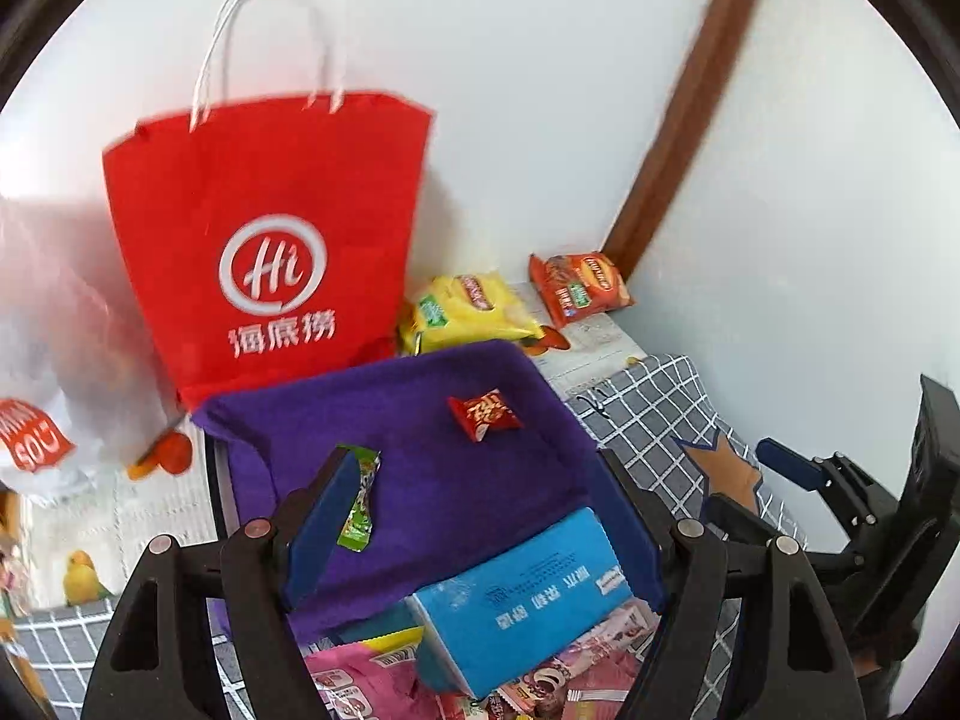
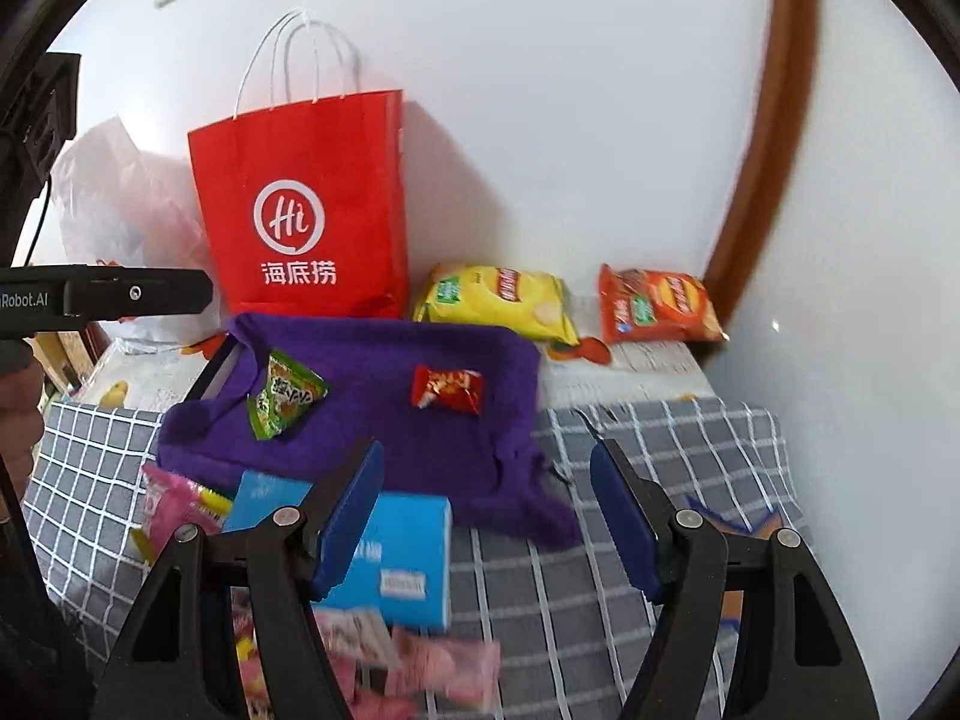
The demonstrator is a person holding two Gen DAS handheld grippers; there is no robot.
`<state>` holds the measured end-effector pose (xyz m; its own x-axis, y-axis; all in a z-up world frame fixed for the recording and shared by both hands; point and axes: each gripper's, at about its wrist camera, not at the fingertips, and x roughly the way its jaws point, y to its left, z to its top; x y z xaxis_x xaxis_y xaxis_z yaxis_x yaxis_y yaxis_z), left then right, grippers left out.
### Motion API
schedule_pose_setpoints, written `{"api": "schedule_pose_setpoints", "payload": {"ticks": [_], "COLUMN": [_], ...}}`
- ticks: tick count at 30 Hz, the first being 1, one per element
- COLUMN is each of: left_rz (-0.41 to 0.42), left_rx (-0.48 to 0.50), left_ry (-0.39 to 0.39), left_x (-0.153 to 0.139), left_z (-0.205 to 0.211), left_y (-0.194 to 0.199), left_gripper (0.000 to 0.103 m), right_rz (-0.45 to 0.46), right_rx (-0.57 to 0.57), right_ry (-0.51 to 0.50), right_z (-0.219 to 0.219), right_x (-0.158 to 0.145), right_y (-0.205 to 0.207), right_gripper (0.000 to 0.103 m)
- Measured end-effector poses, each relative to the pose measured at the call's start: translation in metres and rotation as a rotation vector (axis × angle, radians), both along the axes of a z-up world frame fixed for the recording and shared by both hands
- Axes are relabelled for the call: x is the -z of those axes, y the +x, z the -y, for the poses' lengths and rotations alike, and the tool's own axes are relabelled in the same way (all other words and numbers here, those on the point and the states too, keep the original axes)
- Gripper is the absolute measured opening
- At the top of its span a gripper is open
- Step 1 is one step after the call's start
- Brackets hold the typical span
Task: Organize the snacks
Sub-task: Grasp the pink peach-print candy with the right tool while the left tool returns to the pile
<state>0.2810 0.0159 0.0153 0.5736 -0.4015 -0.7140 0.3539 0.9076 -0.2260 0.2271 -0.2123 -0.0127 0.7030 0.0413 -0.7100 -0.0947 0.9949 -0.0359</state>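
A purple felt tray [image 1: 420, 420] [image 2: 384, 414] lies on the checked cloth. In it lie a small red snack packet [image 1: 485, 414] [image 2: 447, 390] and a green snack packet [image 1: 360, 498] [image 2: 285, 402]. My left gripper [image 1: 474, 516] is open above the tray's near edge, empty; the green packet lies just past its left finger. My right gripper [image 2: 486, 516] is open and empty over the cloth in front of the tray. A blue box [image 1: 522, 600] [image 2: 396, 552] and pink snack packets [image 1: 366, 678] [image 2: 420, 660] lie at the near side.
A red paper bag [image 1: 270, 246] [image 2: 306, 204] stands against the wall behind the tray. A yellow chip bag [image 1: 468, 312] [image 2: 498, 300] and an orange chip bag [image 1: 579, 288] [image 2: 657, 306] lie at the back right. A white plastic bag [image 1: 42, 360] [image 2: 120, 198] sits left.
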Motion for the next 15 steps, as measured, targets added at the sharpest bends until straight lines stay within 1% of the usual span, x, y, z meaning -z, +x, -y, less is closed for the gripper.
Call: {"api": "schedule_pose_setpoints", "payload": {"ticks": [3,7,9,12,15], "left_rz": [0.024,-0.020,-0.035,-0.042,-0.063], "left_rx": [0.019,0.024,-0.007,-0.062,-0.087], "left_ry": [0.006,-0.028,-0.033,-0.018,-0.018], "left_x": [-0.008,-0.006,-0.006,-0.004,0.001], "left_z": [0.008,0.002,-0.007,-0.020,-0.030], "left_y": [-0.014,-0.029,-0.035,-0.044,-0.054], "left_gripper": [0.077,0.077,0.077,0.077,0.077], "right_rz": [-0.038,-0.033,-0.033,-0.057,-0.080], "right_rx": [0.001,-0.014,-0.035,-0.065,-0.087], "right_ry": [0.044,0.041,0.058,0.086,0.095], "right_z": [0.008,0.009,0.007,0.003,-0.001], "right_x": [-0.004,-0.005,-0.002,0.009,0.023], "right_y": [-0.014,-0.037,-0.046,-0.056,-0.064], "right_gripper": [0.067,0.067,0.067,0.067,0.067]}}
